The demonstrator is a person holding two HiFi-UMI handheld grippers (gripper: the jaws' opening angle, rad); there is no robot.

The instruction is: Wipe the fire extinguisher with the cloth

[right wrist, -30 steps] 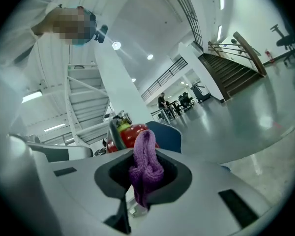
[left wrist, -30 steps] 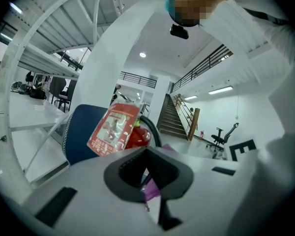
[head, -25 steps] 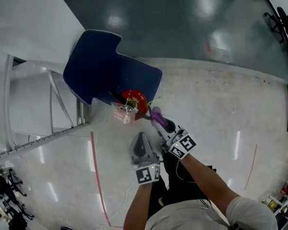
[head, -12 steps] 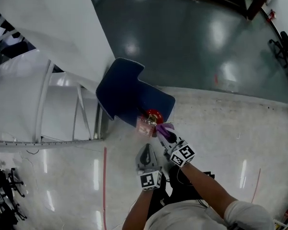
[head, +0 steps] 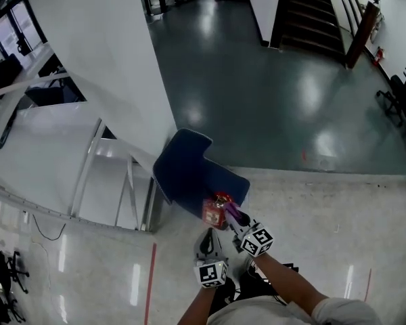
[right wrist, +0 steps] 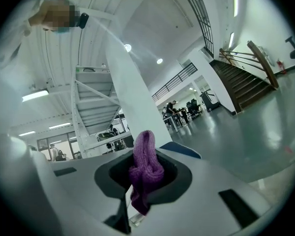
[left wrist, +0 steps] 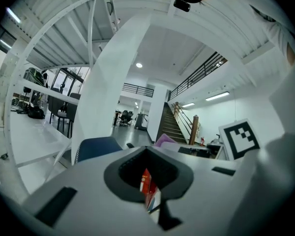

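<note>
1. Left gripper (head: 207,238) is nearest, on the near side of the blue chair (head: 189,171). Its jaws are pressed together with nothing in them; red shows only beyond them.
2. Right gripper (head: 235,221) is just beside it, pinching the purple cloth (head: 230,212), which is bunched between the jaws.
3. Fire extinguisher (head: 215,210) stands on the floor against the chair's near edge. The cloth is at its top, but contact can't be confirmed.
4. Likely step: starting the wipe. Keep the pinch firm, press the bunched cloth flat on the red body and drag it round and down. The left gripper could steady the cylinder so it doesn't tip into the chair.
5. Versus a second ago the view has lifted — chair and extinguisher sit lower and smaller, and a staircase (head: 304,19) far beyond the chair now shows. Both grippers stay by the extinguisher, cloth still clamped.
</note>
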